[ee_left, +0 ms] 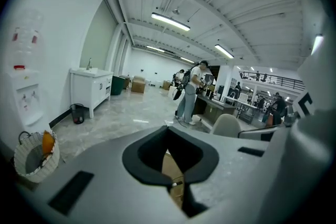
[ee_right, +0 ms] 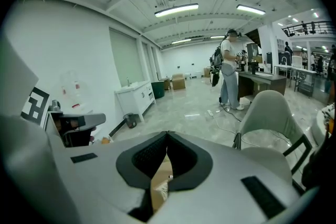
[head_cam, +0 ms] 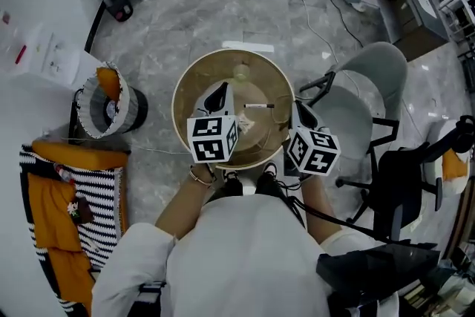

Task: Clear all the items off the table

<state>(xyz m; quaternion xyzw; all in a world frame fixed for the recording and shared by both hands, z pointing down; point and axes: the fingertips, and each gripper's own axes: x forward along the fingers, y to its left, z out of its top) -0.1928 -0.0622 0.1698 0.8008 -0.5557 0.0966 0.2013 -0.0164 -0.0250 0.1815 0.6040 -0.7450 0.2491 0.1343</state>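
A round wooden table (head_cam: 194, 89) stands right in front of me. On it lie a black-and-white pen (head_cam: 260, 106), a clear glass object (head_cam: 241, 73) near the far rim, and a crumpled pale wrapper (head_cam: 246, 127). My left gripper (head_cam: 217, 95) hovers over the table's left half, and in the left gripper view its jaws (ee_left: 168, 127) meet, shut and empty. My right gripper (head_cam: 299, 110) hangs at the table's right rim; the right gripper view shows it (ee_right: 167, 134) shut with nothing held. Through each jaw gap I see only a strip of tabletop (ee_right: 157, 176).
A white wire basket (head_cam: 106, 102) with an orange item stands on the floor to the left. Grey chairs (head_cam: 371, 85) and a black chair (head_cam: 404, 182) crowd the right side. A striped cloth with orange cushions (head_cam: 70, 211) lies at the lower left. A person (ee_right: 229, 73) stands far off.
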